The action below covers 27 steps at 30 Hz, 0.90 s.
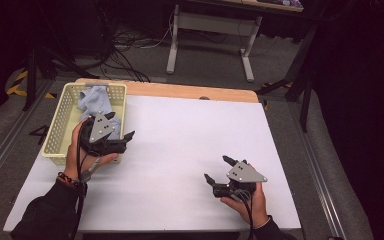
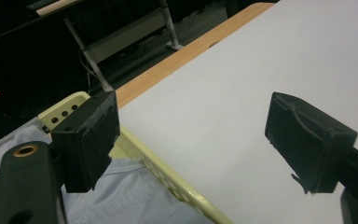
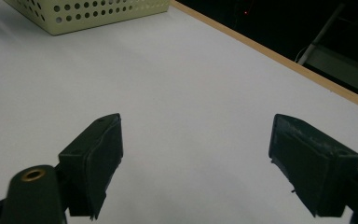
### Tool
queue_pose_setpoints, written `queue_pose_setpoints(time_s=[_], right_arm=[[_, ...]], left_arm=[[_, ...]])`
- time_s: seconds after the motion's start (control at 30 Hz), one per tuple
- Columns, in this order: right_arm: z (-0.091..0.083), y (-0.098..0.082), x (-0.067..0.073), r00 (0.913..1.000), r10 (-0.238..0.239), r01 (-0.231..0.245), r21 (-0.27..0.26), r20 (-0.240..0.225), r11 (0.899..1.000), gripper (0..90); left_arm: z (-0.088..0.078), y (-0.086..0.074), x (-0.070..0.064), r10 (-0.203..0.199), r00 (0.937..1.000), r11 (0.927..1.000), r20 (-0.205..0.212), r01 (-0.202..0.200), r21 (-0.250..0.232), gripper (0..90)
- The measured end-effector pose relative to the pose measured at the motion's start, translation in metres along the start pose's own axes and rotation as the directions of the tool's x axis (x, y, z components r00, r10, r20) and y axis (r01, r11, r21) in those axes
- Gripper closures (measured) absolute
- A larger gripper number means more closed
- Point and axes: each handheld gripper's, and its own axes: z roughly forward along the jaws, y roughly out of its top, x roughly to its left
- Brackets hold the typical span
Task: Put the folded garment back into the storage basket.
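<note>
Cloth (image 1: 96, 101) lies in the basket (image 1: 60, 131), dropped clear.
Left gripper (image 1: 121, 134) at the rim, jaws wide, empty; right gripper (image 1: 219, 169) waits over the worktop (image 1: 180, 140), likewise wide and empty.

Black grippers with grey triangular plates (image 1: 101, 126); dark sleeves, beaded bracelet (image 1: 68, 180).

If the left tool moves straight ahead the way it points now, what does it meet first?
Probably nothing soon: the left tool, jaws open, points past the pale yellow perforated plastic basket's rim over the bare white table surface. Depth is unclear.
</note>
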Motion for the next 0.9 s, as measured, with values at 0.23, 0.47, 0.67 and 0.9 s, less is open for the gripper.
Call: queue_pose_setpoints(time_s=[0.23, 0.47, 0.67, 0.9], right_arm=[[0.000, 0.001, 0.004, 0.9999, -0.011, 0.011, -0.003, -0.002, 1.000, 17.8], [-0.001, 0.002, 0.007, 0.9998, -0.019, 0.019, -0.008, -0.002, 1.000, 17.8], [-0.002, 0.003, 0.010, 0.9997, -0.026, 0.026, -0.016, -0.003, 1.000, 17.6], [-0.003, 0.003, 0.016, 0.9994, -0.032, 0.032, -0.015, -0.014, 0.999, 17.4]], left_arm=[[-0.003, 0.002, -0.010, 0.013, 0.9997, 0.9995, 0.018, -0.013, -0.029, 15.9], [-0.008, 0.003, -0.020, 0.016, 0.9989, 0.9980, 0.045, -0.013, -0.061, 14.6], [-0.013, 0.003, -0.029, 0.029, 0.9978, 0.9965, 0.059, -0.025, -0.080, 13.6], [-0.022, 0.004, -0.040, 0.035, 0.9952, 0.9935, 0.092, -0.024, -0.111, 11.3]])
